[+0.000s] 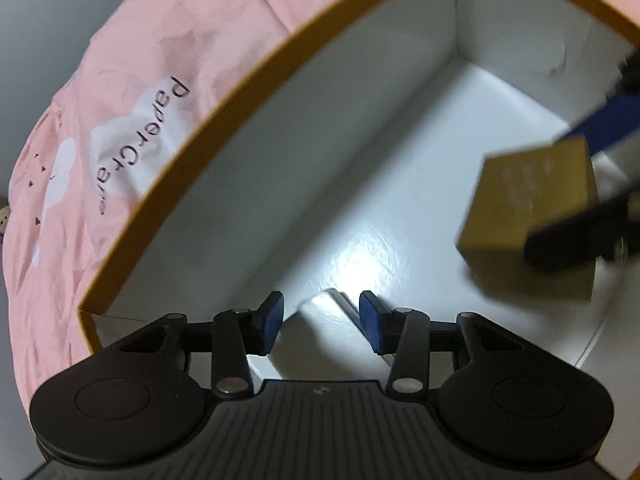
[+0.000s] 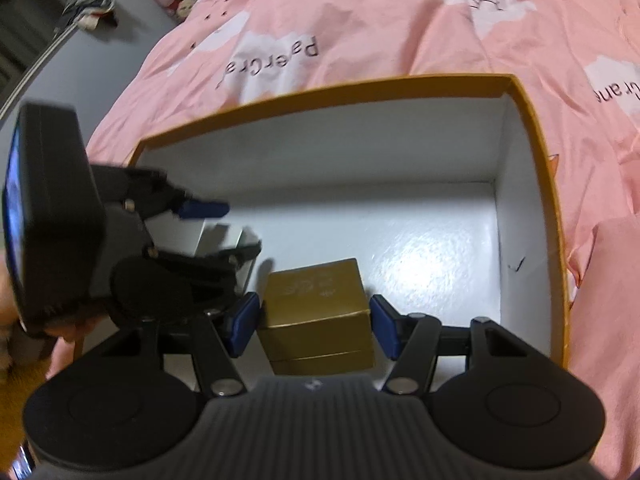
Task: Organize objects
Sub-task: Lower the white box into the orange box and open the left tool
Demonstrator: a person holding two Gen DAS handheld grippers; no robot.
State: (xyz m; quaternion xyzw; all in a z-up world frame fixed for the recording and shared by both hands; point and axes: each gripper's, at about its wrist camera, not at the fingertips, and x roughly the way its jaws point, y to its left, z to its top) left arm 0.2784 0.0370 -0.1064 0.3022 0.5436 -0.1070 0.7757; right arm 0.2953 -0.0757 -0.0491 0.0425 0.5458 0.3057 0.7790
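Looking down my left wrist view: my left gripper [image 1: 322, 322] sits low inside the big orange-rimmed box [image 1: 192, 132], jaws apart, with a white edge of something pale between the pads [image 1: 272, 316] — can't tell if it's touched. The gold box [image 1: 524, 208] is off to the right, over the white floor, with my right gripper's fingers on either side of it. Pink bedsheet [image 1: 132, 80] lies outside the wall.

Right wrist view: my right gripper [image 2: 314, 324] straddles the gold box [image 2: 316, 300], jaws spread, a sliver of gap visible at each pad, so released or not yet squeezed; can't say which. It sits inside the orange-rimmed box [image 2: 532, 128], toward the near left part of the floor. My left gripper [image 2: 224, 232] is just beside it, on its left.

To do this step well, I'd lift straight away without nudging the box, keeping clear of the left gripper.

The gold box is nearly cubic, no clear long axis; lid seam runs level, top face up, one corner turned toward the camera.
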